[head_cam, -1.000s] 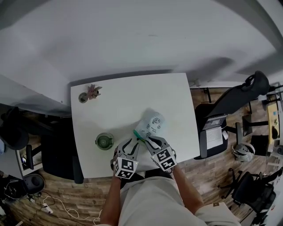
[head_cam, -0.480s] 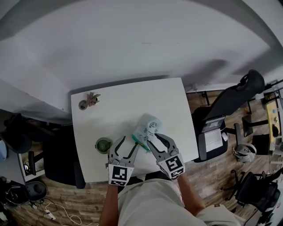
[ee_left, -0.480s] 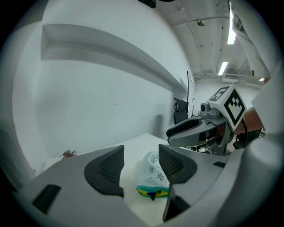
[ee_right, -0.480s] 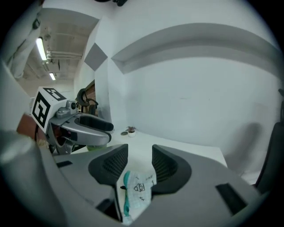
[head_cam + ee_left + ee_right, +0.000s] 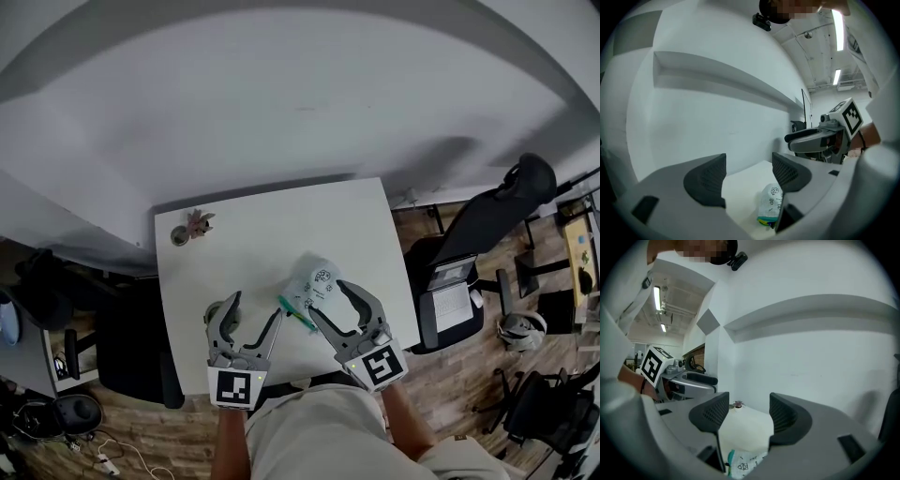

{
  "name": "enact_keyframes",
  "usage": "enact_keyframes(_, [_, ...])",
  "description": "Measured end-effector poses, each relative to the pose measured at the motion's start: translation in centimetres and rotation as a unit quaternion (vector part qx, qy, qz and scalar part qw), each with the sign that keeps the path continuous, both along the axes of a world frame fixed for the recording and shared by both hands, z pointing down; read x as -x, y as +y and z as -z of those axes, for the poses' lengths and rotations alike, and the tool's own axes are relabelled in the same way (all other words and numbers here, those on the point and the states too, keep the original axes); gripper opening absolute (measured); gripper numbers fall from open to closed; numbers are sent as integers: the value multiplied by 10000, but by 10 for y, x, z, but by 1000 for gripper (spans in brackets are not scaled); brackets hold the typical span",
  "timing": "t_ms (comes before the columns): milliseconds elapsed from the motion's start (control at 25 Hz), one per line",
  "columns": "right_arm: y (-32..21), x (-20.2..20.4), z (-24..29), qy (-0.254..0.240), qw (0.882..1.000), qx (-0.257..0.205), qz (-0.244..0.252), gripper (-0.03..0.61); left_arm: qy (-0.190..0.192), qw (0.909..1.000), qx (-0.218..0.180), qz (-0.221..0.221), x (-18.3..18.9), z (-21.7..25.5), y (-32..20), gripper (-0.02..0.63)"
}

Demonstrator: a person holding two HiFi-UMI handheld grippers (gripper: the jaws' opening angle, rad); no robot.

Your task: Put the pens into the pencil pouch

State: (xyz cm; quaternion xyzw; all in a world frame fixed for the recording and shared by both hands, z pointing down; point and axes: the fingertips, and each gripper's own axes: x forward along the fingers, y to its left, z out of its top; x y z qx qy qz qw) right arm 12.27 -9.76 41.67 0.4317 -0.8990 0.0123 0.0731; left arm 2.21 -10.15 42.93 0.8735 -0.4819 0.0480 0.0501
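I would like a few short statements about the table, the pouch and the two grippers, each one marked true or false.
1. The pencil pouch lies on the white table. True.
2. The left gripper is shut on the pouch. False: its jaws are opening and nothing is between them; the pouch lies on the table below.
3. A small potted plant stands near the table's far left corner. True.
4. The right gripper holds a pen. False: its jaws are opening and grip nothing.
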Motion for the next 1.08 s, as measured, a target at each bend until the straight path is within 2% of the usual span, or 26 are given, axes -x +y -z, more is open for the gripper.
enact_keyframes(160, [2,-4,-5,131,9999,-96,-21,258,24,9999,-38,166,7,5,3,307])
enact_keyframes(320, [-1,2,13,-114,9995,-286,17,256,19,9996,-85,278,11,11,4,307])
enact_keyframes(440, [-4,2,15,-76,9996,-274,49,255,12,9993,-155,338,15,15,2,307])
enact_keyframes(880, [-14,7,17,79,9995,-297,29,251,-44,9993,-212,289,22,18,-9,305])
enact_keyframes(1080, [-20,13,21,84,9993,-351,-32,250,55,9994,-224,267,27,21,-16,302])
